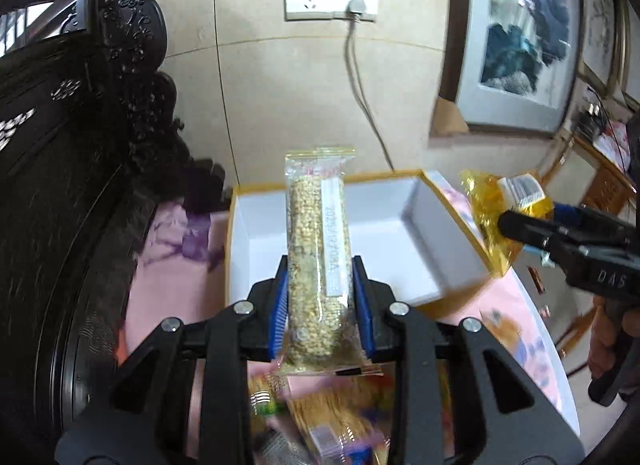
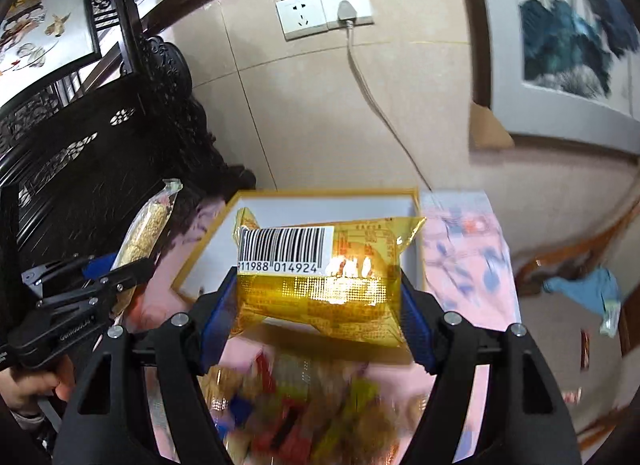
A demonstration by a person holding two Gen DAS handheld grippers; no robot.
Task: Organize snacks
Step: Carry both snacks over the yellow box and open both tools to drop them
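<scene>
My left gripper [image 1: 320, 305] is shut on a clear packet of a grain bar [image 1: 318, 261], held lengthwise above the near edge of an open white box with a gold rim [image 1: 384, 221]. In the right wrist view the same grain bar [image 2: 146, 233] shows at the left in the left gripper [image 2: 120, 269]. My right gripper [image 2: 316, 301] is shut across a gold-yellow snack packet with a barcode [image 2: 320, 273], lifted in front of the white box [image 2: 216, 249]. From the left wrist view that yellow packet [image 1: 488, 209] hangs at the right of the box, held by the right gripper [image 1: 508, 221].
A blurred pile of several coloured snack packets [image 2: 304, 405] lies on the pink flowered tablecloth [image 2: 468, 257] below both grippers. Dark carved wooden furniture [image 1: 80, 169] stands close on the left. A wall socket with a plugged cable [image 1: 356, 5] and framed pictures [image 1: 520, 33] are behind the box.
</scene>
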